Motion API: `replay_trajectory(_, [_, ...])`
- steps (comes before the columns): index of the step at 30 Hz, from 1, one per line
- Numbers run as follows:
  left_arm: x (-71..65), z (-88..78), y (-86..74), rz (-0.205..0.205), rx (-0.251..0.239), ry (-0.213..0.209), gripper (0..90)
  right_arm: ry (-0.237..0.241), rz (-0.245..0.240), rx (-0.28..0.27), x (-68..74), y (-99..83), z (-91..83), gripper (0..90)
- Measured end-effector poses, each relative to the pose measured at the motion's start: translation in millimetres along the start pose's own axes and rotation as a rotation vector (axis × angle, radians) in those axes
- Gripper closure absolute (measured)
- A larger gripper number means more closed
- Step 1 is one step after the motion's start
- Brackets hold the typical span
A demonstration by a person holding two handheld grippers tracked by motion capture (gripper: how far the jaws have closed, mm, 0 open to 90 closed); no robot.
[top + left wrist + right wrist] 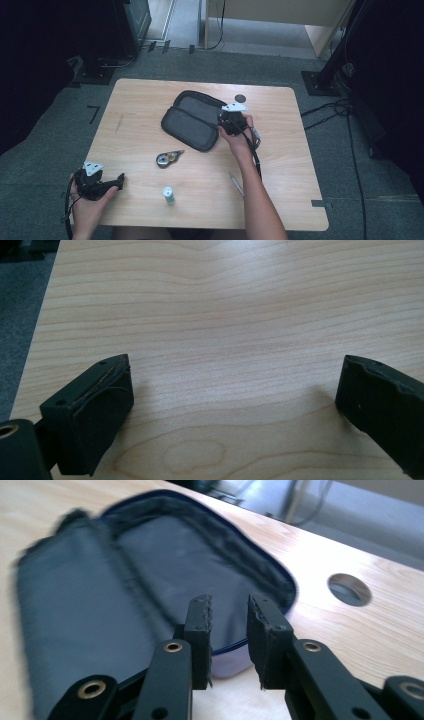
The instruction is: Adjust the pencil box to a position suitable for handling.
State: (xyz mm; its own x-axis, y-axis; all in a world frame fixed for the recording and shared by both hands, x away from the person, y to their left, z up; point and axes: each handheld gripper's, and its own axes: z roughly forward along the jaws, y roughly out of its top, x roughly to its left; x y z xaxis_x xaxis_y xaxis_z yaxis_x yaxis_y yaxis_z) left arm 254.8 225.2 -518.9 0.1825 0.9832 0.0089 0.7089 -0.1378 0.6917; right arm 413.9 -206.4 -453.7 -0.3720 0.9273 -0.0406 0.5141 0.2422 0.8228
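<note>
The right tool (229, 617) hovers at the near edge of the open pencil case (150, 575), its jaws narrow with a small gap and nothing between them. The case lies spread flat on the table (280, 175), both halves facing up, directly ahead of and below this tool's tips. I judge the step in hand to be working at the case's rim, probably taking hold of the edge or zipper at the corner nearest the tool. The next move calls for lowering the tips onto that rim and pinching the thin fabric without sliding the case away.

The left tool (102, 184) rests well off to the side near the table's front corner, jaws spread wide over bare wood, holding nothing.

Counted: one pencil case, one correction tape dispenser (167, 159) between the two tools, one small white tube (168, 195) standing upright closer to the left tool, one pen (236, 183) lying beside the right forearm, and one round hole (349, 589) in the table just beyond the right tool.
</note>
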Motion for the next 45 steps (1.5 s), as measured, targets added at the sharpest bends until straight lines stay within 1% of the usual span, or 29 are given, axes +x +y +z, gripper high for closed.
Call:
replay_trajectory(1, [-0.1, 0.3, 0.2, -0.003, -0.001, 0.001, 2.1, -0.015, 0.020, 0.000, -5.3, 1.8, 6.0, 68.8])
replay_trajectory(2, [-0.1, 0.3, 0.2, -0.003, -0.001, 0.001, 2.1, -0.015, 0.020, 0.000, -5.3, 1.8, 6.0, 68.8])
replay_trajectory(4, [0.0, 0.2, 0.2, -0.002, 0.000, 0.001, 2.1, -0.046, 0.059, 0.005, -13.6, 6.2, 14.4, 67.7])
replay_trajectory(5, [0.0, 0.2, 0.3, -0.001, 0.000, 0.001, 2.2, -0.052, 0.078, 0.010, -19.0, 9.4, 19.5, 67.2])
replay_trajectory(6, [0.0, 0.4, 0.4, -0.001, -0.001, 0.001, 2.2, -0.045, 0.087, 0.015, -24.1, 12.7, 24.8, 66.0])
replay_trajectory(8, [0.3, 0.7, 0.6, 0.002, -0.001, 0.000, 2.3, -0.035, 0.095, 0.027, -28.8, 16.4, 30.1, 64.4])
replay_trajectory(9, [0.3, 0.7, 0.8, 0.003, -0.001, 0.000, 2.3, -0.041, 0.093, 0.033, -31.5, 18.1, 33.3, 63.8])
replay_trajectory(10, [0.2, 0.8, 0.8, 0.003, -0.001, 0.000, 2.3, -0.052, 0.099, 0.060, -35.9, 20.8, 38.9, 62.5])
replay_trajectory(11, [0.2, 0.8, 0.8, 0.003, -0.001, 0.000, 2.3, -0.052, 0.099, 0.060, -35.9, 20.8, 38.9, 62.5])
replay_trajectory(14, [0.2, 0.7, 0.8, 0.004, -0.002, -0.001, 2.6, -0.072, 0.114, 0.084, -43.1, 19.6, 46.0, 62.5])
replay_trajectory(15, [0.2, 0.7, 0.8, 0.004, -0.002, -0.001, 2.8, -0.072, 0.114, 0.084, -43.1, 19.6, 46.0, 62.5])
replay_trajectory(16, [0.3, 0.4, 0.6, 0.003, -0.004, 0.000, 3.3, -0.066, 0.133, 0.101, -46.7, 17.0, 48.6, 64.1])
replay_trajectory(17, [0.3, 0.4, 0.6, 0.003, -0.004, 0.000, 3.8, -0.066, 0.133, 0.101, -46.7, 17.0, 48.6, 64.1])
replay_trajectory(18, [0.3, 0.3, 0.6, 0.003, -0.004, 0.000, 4.0, -0.027, 0.161, 0.116, -47.5, 15.6, 49.5, 66.7])
replay_trajectory(19, [0.3, 0.3, 0.6, 0.003, -0.004, 0.000, 4.0, -0.015, 0.158, 0.115, -46.7, 15.2, 49.4, 69.0])
replay_trajectory(20, [0.3, 0.3, 0.6, 0.003, -0.004, 0.000, 4.0, -0.015, 0.158, 0.115, -46.7, 15.2, 49.4, 69.0])
replay_trajectory(21, [0.3, 0.3, 0.6, 0.002, -0.004, 0.001, 4.0, -0.040, 0.157, 0.133, -44.4, 15.0, 48.7, 72.0])
replay_trajectory(23, [0.3, 0.3, 0.6, 0.003, -0.004, 0.000, 4.0, -0.030, 0.163, 0.144, -43.6, 14.4, 48.7, 77.0])
replay_trajectory(24, [0.3, 0.3, 0.6, 0.003, -0.004, 0.000, 4.0, -0.047, 0.144, 0.159, -42.9, 13.9, 48.6, 80.4])
replay_trajectory(25, [0.3, 0.3, 0.6, 0.003, -0.004, 0.000, 4.1, -0.047, 0.144, 0.159, -42.9, 13.9, 48.6, 80.4])
replay_trajectory(26, [0.3, 0.2, 0.6, 0.001, -0.005, 0.001, 4.2, -0.052, 0.146, 0.173, -42.4, 12.8, 47.1, 85.9])
replay_trajectory(27, [0.4, 0.2, 0.6, 0.000, -0.007, 0.002, 4.5, -0.043, 0.149, 0.170, -42.2, 11.7, 45.8, 87.0])
replay_trajectory(30, [0.4, 0.1, 0.5, 0.000, -0.007, 0.002, 4.8, -0.050, 0.141, 0.168, -41.1, 8.6, 43.1, 87.9])
replay_trajectory(34, [0.4, 0.1, 0.5, 0.000, -0.007, 0.002, 4.9, -0.029, 0.166, 0.165, -41.7, 3.1, 35.3, 87.4])
replay_trajectory(36, [0.3, 0.1, 0.5, -0.002, -0.009, 0.002, 5.3, -0.023, 0.167, 0.165, -41.9, -1.8, 28.6, 86.1])
replay_trajectory(38, [0.3, 0.1, 0.5, -0.002, -0.009, 0.003, 5.3, -0.021, 0.170, 0.168, -42.4, -3.5, 26.6, 85.7])
replay_trajectory(42, [0.2, 0.0, 0.4, -0.002, -0.010, 0.002, 5.3, -0.022, 0.192, 0.160, -47.5, -12.3, 17.7, 85.1])
replay_trajectory(44, [0.2, -0.1, 0.4, 0.000, -0.010, 0.001, 5.8, -0.027, 0.190, 0.159, -47.6, -14.1, 15.7, 84.8])
replay_trajectory(45, [0.3, -0.1, 0.4, 0.001, -0.010, 0.001, 5.9, -0.039, 0.153, 0.163, -46.1, -17.4, 11.4, 82.7])
